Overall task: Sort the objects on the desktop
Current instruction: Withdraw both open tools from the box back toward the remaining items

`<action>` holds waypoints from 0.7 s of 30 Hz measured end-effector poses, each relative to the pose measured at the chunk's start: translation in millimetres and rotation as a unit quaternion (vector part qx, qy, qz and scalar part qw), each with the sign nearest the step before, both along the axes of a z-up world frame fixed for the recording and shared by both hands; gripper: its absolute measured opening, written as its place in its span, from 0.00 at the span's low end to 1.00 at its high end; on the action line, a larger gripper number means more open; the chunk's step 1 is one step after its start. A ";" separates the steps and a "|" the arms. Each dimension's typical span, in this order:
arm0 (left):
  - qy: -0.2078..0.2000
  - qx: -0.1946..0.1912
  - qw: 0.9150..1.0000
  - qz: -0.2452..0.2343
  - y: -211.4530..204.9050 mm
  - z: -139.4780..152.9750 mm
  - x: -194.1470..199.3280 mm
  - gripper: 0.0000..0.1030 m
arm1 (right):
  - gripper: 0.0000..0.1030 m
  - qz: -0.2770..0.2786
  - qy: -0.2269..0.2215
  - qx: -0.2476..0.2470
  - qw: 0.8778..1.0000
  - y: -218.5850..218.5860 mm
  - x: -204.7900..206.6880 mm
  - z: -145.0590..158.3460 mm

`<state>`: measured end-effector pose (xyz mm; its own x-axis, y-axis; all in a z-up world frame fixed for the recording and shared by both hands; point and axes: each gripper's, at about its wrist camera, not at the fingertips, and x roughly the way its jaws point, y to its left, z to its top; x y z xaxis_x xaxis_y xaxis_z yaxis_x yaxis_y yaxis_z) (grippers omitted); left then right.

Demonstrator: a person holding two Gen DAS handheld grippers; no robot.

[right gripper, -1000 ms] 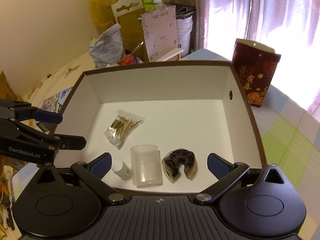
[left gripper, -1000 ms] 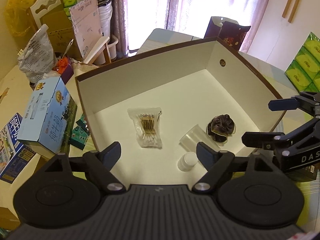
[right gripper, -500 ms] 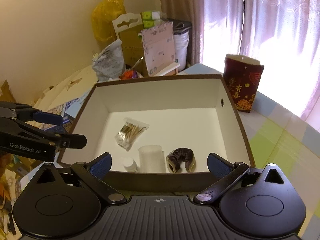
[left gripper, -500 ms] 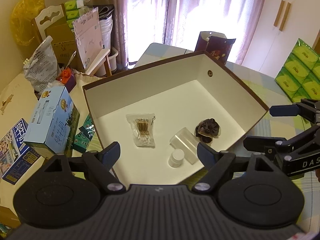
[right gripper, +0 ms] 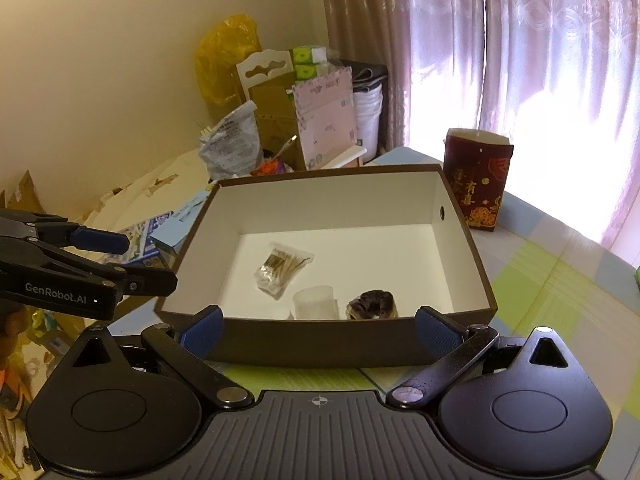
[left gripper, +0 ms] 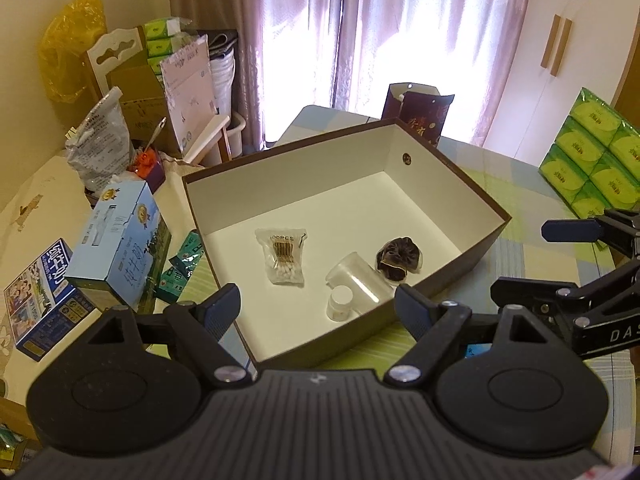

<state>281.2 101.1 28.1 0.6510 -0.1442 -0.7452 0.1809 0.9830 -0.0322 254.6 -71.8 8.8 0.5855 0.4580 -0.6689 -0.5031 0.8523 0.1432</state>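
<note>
A brown box [left gripper: 460, 172] [right gripper: 320, 344] with a white inside stands on the checked tablecloth. In it lie a bag of cotton swabs [left gripper: 284, 256] [right gripper: 282, 270], a clear plastic cup [left gripper: 358, 280] [right gripper: 314, 302] on its side, a small white bottle [left gripper: 339, 308] and a dark scrunchie [left gripper: 398, 258] [right gripper: 372, 304]. My left gripper [left gripper: 318, 308] is open and empty, held above the box's near left corner. My right gripper [right gripper: 318, 326] is open and empty in front of the box's near wall. Each gripper shows in the other's view: the right gripper [left gripper: 532, 256], the left gripper [right gripper: 148, 264].
A light blue carton [left gripper: 120, 244], a printed box [left gripper: 38, 296] and green packets [left gripper: 180, 264] lie left of the box. A dark red gift bag [left gripper: 416, 114] [right gripper: 478, 184] stands behind it. Green tissue packs [left gripper: 596, 156] are stacked at the right. Bags and cartons crowd the back left.
Both grippers have pulled back and risen from over the box's inside to its near edge. The things in the box have not moved. Both stay open.
</note>
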 end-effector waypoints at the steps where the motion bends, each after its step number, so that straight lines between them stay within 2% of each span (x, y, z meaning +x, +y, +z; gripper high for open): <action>1: -0.002 0.000 1.000 0.001 -0.9 1.8 -4.1 0.80 | 0.96 0.001 -0.001 0.002 1.000 -0.8 -3.1 1.4; 21: -0.024 -0.002 1.000 0.009 -24.0 24.9 -81.0 0.81 | 0.96 0.020 -0.027 0.010 0.999 -24.5 -78.0 19.0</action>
<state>200.2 77.1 53.0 0.6889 -0.1357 -0.7120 0.1650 0.9859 -0.0283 176.5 -96.3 27.8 0.6019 0.4943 -0.6272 -0.5437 0.8289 0.1314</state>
